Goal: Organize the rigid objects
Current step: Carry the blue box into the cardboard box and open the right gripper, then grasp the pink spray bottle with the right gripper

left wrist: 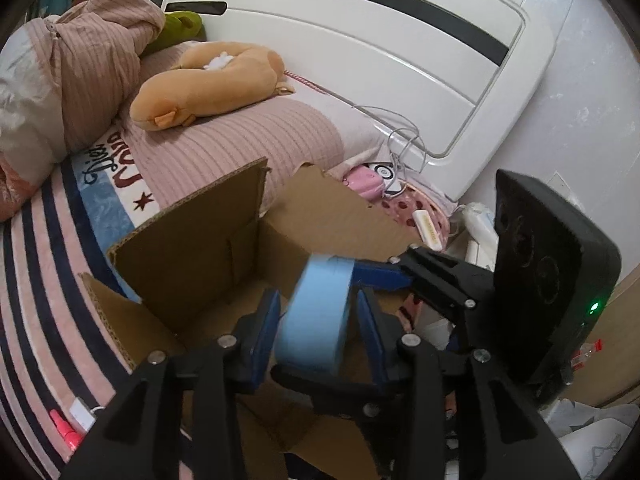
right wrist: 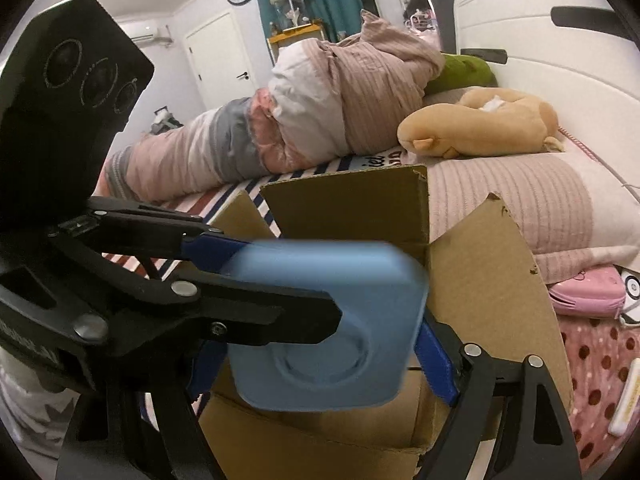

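Here, a blue case hangs over an open box, caught between two grippers.

The case stands on edge between the left gripper's blue pads, with a sliver of gap showing on each side, so I judge the left jaws slack around it, not pinching. In the right wrist view the right gripper spans the case's broad face with jaws wide; one pad meets its right edge, the other side is hidden, so I cannot tell whether it clamps. The case is blurred. The box sits on the striped bed, flaps up, its floor bare where visible. The step in hand looks like dropping the case into the box. Next calls for both grippers to clear the case so it falls inside, missing the near flap.
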`<action>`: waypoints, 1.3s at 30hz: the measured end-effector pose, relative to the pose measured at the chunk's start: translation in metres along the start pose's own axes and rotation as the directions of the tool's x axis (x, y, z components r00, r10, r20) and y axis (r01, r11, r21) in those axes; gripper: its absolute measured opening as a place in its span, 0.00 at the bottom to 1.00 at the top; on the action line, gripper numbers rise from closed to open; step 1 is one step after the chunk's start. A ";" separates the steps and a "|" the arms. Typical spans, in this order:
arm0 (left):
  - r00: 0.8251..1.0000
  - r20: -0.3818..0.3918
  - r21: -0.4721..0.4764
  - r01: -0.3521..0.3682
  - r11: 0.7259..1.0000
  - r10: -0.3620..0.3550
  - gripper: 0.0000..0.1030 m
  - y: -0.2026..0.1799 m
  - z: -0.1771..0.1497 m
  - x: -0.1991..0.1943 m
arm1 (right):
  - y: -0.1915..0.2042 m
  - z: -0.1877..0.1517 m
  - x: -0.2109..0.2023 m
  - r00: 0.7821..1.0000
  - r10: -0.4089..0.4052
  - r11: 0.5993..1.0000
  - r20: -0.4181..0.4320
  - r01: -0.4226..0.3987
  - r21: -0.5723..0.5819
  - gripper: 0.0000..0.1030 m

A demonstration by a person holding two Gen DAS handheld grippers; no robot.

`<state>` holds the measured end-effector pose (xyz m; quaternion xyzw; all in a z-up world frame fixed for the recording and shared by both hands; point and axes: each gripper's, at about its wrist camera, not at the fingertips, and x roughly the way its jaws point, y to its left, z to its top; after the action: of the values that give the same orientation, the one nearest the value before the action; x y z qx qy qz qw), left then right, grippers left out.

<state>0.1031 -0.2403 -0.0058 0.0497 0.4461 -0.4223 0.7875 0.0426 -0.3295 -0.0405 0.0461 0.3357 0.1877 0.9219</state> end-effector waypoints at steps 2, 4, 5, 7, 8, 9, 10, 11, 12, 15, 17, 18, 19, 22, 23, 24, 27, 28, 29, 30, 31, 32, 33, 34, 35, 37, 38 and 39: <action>1.000 0.016 -0.008 -0.001 1.000 0.001 0.54 0.002 -0.001 -0.005 | 0.001 0.001 -0.001 1.000 -0.005 1.000 0.008 0.005 0.002 0.87; 0.999 0.039 -0.008 -0.006 1.000 0.007 0.61 0.002 -0.002 -0.012 | 0.003 0.002 -0.002 1.000 -0.007 1.000 0.010 0.007 0.001 0.89; 0.998 0.056 -0.011 -0.005 1.000 0.005 0.62 0.003 -0.003 -0.020 | 0.005 0.003 -0.002 1.000 -0.009 1.000 0.010 0.009 -0.002 0.89; 0.997 0.082 -0.017 0.005 1.000 -0.004 0.64 0.004 -0.004 -0.032 | 0.009 0.004 -0.003 1.000 -0.022 1.000 0.008 0.022 -0.011 0.89; 0.994 0.105 -0.022 0.008 1.000 -0.006 0.68 0.006 -0.007 -0.043 | 0.012 0.004 -0.004 1.000 -0.026 1.000 0.009 0.026 -0.015 0.89; 0.993 0.122 -0.026 0.002 1.000 0.001 0.71 0.008 -0.008 -0.051 | 0.015 0.005 -0.005 1.000 -0.025 1.000 0.012 0.026 -0.017 0.89; 0.990 0.142 -0.032 -0.013 0.999 0.018 0.72 0.010 -0.011 -0.061 | 0.018 0.006 -0.007 1.000 -0.024 1.000 0.018 0.024 -0.017 0.89; 0.987 0.158 -0.037 -0.029 0.999 0.035 0.73 0.012 -0.014 -0.069 | 0.022 0.007 -0.010 0.999 -0.021 1.000 0.029 0.021 -0.018 0.89; 0.982 0.179 -0.043 -0.051 0.998 0.058 0.74 0.015 -0.018 -0.080 | 0.026 0.009 -0.013 0.999 -0.014 1.000 0.042 0.015 -0.018 0.89; 0.960 0.244 -0.077 -0.120 0.990 0.135 0.77 0.026 -0.035 -0.113 | 0.045 0.016 -0.021 0.997 0.013 1.000 0.079 -0.011 -0.028 0.89; 0.939 0.283 -0.110 -0.172 0.979 0.197 0.79 0.037 -0.050 -0.135 | 0.064 0.021 -0.024 0.994 0.032 0.998 0.102 -0.026 -0.054 0.89; 0.927 0.299 -0.133 -0.193 0.972 0.225 0.79 0.044 -0.059 -0.146 | 0.072 0.023 -0.024 0.994 0.038 0.997 0.107 -0.031 -0.068 0.89; 0.916 0.313 -0.159 -0.209 0.965 0.250 0.79 0.052 -0.068 -0.157 | 0.083 0.025 -0.023 0.993 0.047 0.995 0.109 -0.037 -0.087 0.89; 0.882 0.336 -0.235 -0.262 0.936 0.331 0.81 0.079 -0.101 -0.186 | 0.114 0.029 -0.013 0.993 0.077 0.988 0.090 -0.064 -0.138 0.89; 0.870 0.339 -0.261 -0.279 0.924 0.358 0.82 0.089 -0.116 -0.196 | 0.125 0.029 -0.007 0.993 0.094 0.986 0.072 -0.083 -0.148 0.89; 0.862 0.339 -0.281 -0.290 0.915 0.377 0.82 0.097 -0.125 -0.202 | 0.138 0.030 0.002 0.991 0.122 0.981 0.047 -0.113 -0.157 0.89; 0.828 0.323 -0.365 -0.338 0.868 0.458 0.82 0.125 -0.164 -0.218 | 0.165 0.029 0.028 0.985 0.174 0.968 -0.020 -0.175 -0.183 0.89; 0.822 0.314 -0.386 -0.347 0.854 0.476 0.82 0.133 -0.173 -0.220 | 0.172 0.029 0.037 0.982 0.184 0.964 -0.045 -0.190 -0.188 0.89; 0.814 0.300 -0.411 -0.360 0.838 0.497 0.82 0.143 -0.185 -0.223 | 0.183 0.027 0.053 0.976 0.198 0.958 -0.086 -0.211 -0.194 0.89; 0.807 0.286 -0.434 -0.371 0.821 0.516 0.82 0.152 -0.196 -0.224 | 0.188 0.024 0.062 0.973 0.204 0.955 -0.108 -0.222 -0.195 0.89; 0.803 0.274 -0.451 -0.378 0.809 0.528 0.82 0.159 -0.204 -0.224 | 0.196 0.021 0.077 0.966 0.214 0.952 -0.143 -0.239 -0.194 0.88; 0.802 0.262 -0.466 -0.382 0.798 0.537 0.82 0.166 -0.212 -0.223 | 0.202 0.018 0.091 0.959 0.226 0.947 -0.172 -0.258 -0.190 0.87; 0.802 0.251 -0.485 -0.381 0.788 0.542 0.82 0.174 -0.221 -0.222 | 0.207 0.013 0.102 0.950 0.239 0.943 -0.199 -0.276 -0.184 0.84; 0.804 0.244 -0.499 -0.376 0.781 0.543 0.82 0.179 -0.228 -0.220 | 0.211 0.009 0.114 0.940 0.250 0.940 -0.231 -0.293 -0.176 0.76; 0.808 0.239 -0.515 -0.365 0.776 0.538 0.82 0.186 -0.236 -0.218 | 0.215 0.002 0.134 0.925 0.250 0.940 -0.285 -0.303 -0.159 0.68; 0.815 0.233 -0.537 -0.346 0.770 0.530 0.82 0.192 -0.247 -0.214 | 0.215 -0.003 0.163 0.909 0.233 0.944 -0.347 -0.297 -0.144 0.63; 0.819 0.229 -0.548 -0.339 0.765 0.527 0.82 0.196 -0.253 -0.211 | 0.214 -0.007 0.178 0.903 0.214 0.948 -0.373 -0.284 -0.143 0.62; 0.820 0.224 -0.555 -0.337 0.761 0.527 0.82 0.199 -0.257 -0.209 | 0.212 -0.011 0.194 0.900 0.187 0.955 -0.394 -0.260 -0.142 0.62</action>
<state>0.0227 0.1333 -0.0630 -0.1285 0.3586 -0.0992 0.9193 0.1057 -0.0606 -0.1207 -0.0411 0.4790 0.3293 0.8126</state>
